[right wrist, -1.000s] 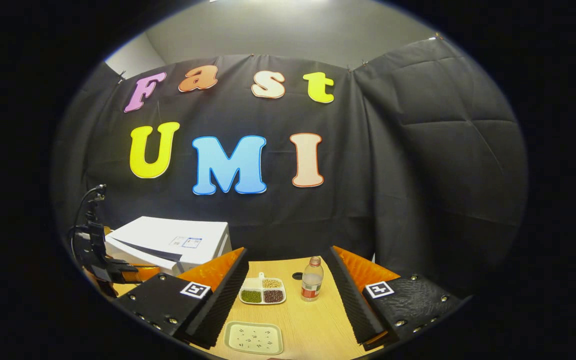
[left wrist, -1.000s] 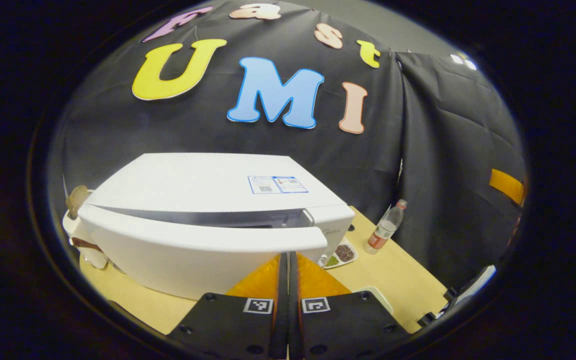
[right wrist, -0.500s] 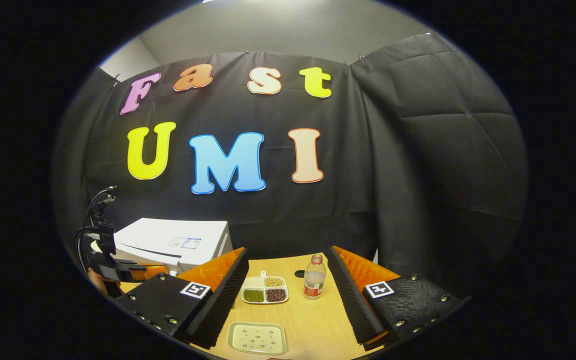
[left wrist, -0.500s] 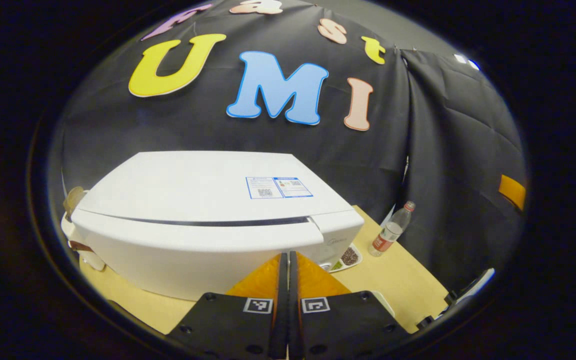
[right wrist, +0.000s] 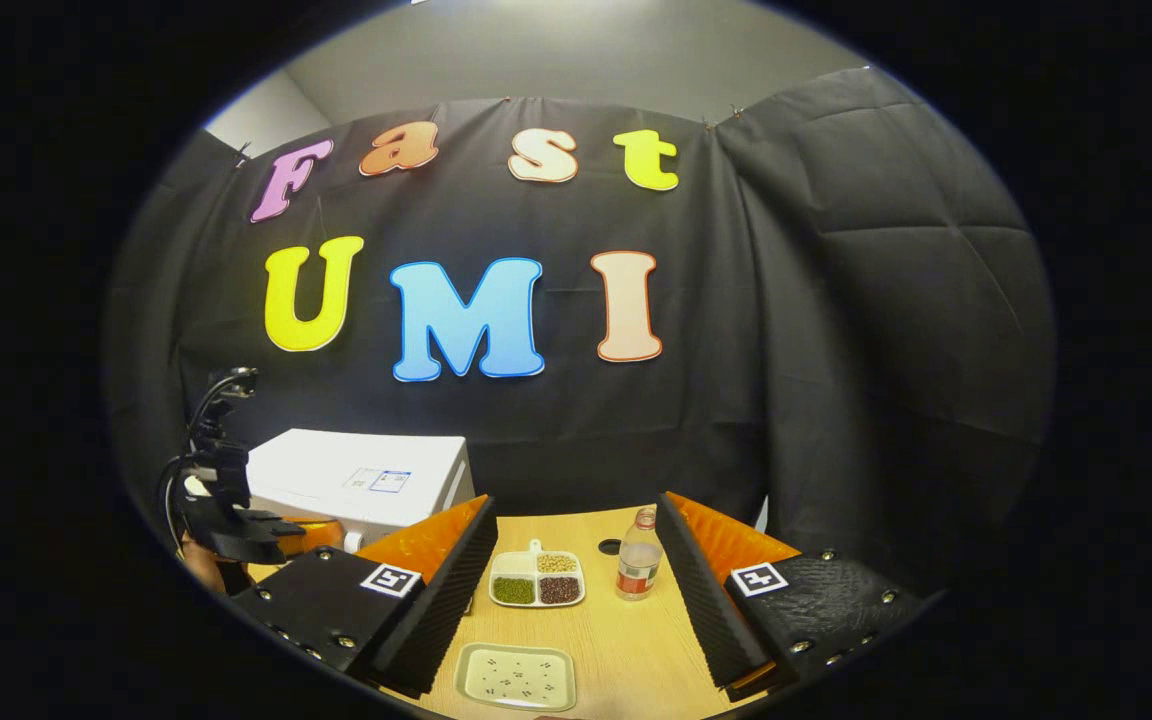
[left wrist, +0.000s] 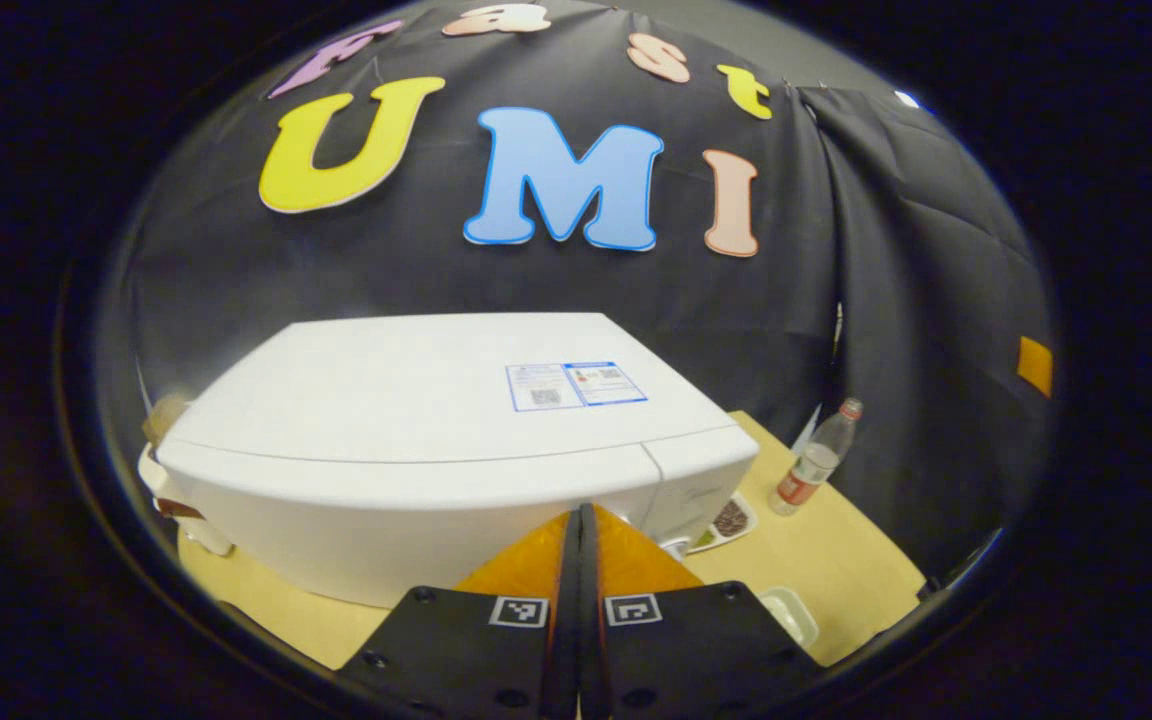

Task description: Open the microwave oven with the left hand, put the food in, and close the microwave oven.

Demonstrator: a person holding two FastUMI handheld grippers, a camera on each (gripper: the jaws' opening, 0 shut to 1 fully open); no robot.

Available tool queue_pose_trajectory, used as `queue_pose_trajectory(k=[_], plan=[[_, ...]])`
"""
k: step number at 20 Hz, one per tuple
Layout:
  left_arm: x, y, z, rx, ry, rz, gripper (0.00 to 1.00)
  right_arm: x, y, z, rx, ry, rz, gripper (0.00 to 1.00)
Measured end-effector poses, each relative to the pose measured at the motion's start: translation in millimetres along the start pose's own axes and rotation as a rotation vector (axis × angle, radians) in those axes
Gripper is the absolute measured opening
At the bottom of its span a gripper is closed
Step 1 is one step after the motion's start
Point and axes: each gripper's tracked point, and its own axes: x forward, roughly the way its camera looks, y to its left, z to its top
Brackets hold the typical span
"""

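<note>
Microwave oven [left wrist: 436, 440]: door gap seen earlier now closed flush. Left gripper [left wrist: 579, 530]: jaws pressed together, empty, tips at door front. Right gripper [right wrist: 576, 560]: jaws wide apart, empty, above table [right wrist: 626, 640]. Speckled tray [right wrist: 516, 676] nearest; divided food dish [right wrist: 537, 580] and water bottle [right wrist: 639, 567] beyond, outside oven.

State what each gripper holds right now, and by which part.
Nothing is held. The left gripper is shut with nothing between its fingers, its tips at the microwave oven door. The right gripper is open above the table.
</note>
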Motion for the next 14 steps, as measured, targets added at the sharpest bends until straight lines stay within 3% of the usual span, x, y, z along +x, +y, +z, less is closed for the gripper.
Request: queue_pose_trajectory(k=[6, 11, 14], plan=[[-14.8, 11.5, 17.9, 0.027, -0.044, 0.027, 0.07, -0.6, 8.4, 0.6, 0.015, -0.006, 0.014, 0.97], [-70.0, 30.1, 95.0, 0.061, -0.229, 0.057, 0.11, -3.9, 28.2, 4.7, 0.019, -0.014, 0.042, 0.97], [-131.1, 40.9, 134.2, 0.087, -0.352, 0.123, 0.69, -11.1, 47.3, 11.8, 0.022, -0.027, 0.068, 0.97]])
